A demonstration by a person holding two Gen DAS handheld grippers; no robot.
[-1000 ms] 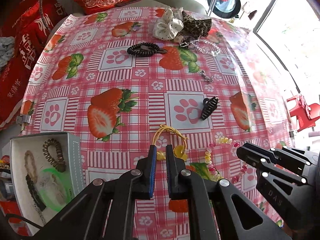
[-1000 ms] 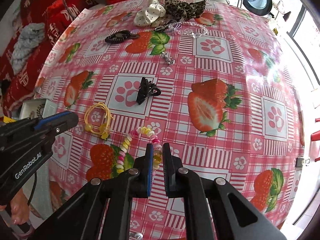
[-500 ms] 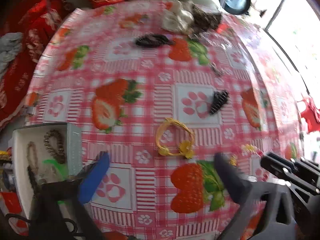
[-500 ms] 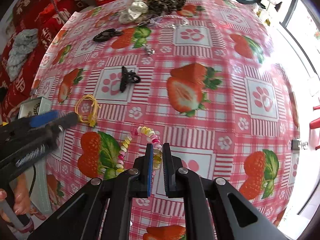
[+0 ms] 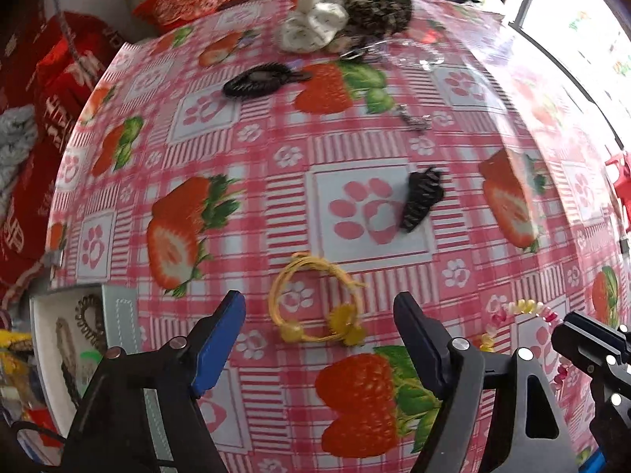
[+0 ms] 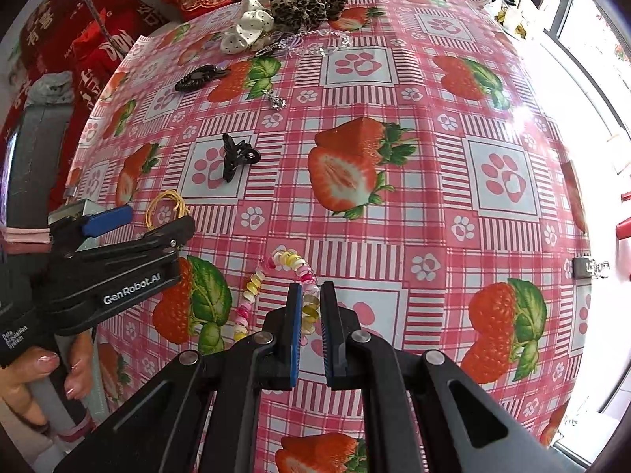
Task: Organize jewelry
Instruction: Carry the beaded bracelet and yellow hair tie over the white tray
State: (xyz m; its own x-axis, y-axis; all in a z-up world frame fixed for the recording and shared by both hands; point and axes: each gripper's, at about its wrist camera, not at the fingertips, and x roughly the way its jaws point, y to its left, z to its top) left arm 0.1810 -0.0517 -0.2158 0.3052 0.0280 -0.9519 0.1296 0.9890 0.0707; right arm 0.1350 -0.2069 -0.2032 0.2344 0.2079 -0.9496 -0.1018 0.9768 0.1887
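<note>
From the left wrist view, the left tool [image 5: 319, 335] stands spread wide, nothing between its blue-padded fingers [image 5: 219, 339]. Just ahead of the gap lies a yellow hair tie [image 5: 315, 303], a thin looped cord with two small yellow flower-like knobs at its near side, flat on the worktop [image 5: 244, 213], which wears a glossy pink checked cloth printed with strawberries and paw prints. Farther out sits a black claw clip [image 5: 420, 199] on a paw-print square, then a small silver charm [image 5: 414, 120], a black spiral hair tie [image 5: 256, 81], and at the far edge a cream scrunchie [image 5: 311, 25] touching a leopard-print scrunchie [image 5: 378, 15]. At the near left corner an open white jewelry box [image 5: 118, 315] holds a brownish spiral tie and other pieces too blurred to name. The right tool [image 5: 591, 345] shows at the lower right, over a pastel spiral bracelet [image 5: 524, 309].

From the right wrist view, the right tool [image 6: 311, 303] is nearly closed on the pastel spiral bracelet [image 6: 276, 276], a coil of pink, yellow and clear plastic; one side of the loop passes between the blue pads, the rest lies curved on the cloth to the left. The left tool [image 6: 134, 222] reaches in from the left, its side marked "GenRobot.AI" in white, with smaller writing lower down that I cannot fully read. A hand [image 6: 43, 374] grips its handle. Beyond it lie the yellow hair tie [image 6: 165, 207] and the black claw clip [image 6: 236, 155].
</note>
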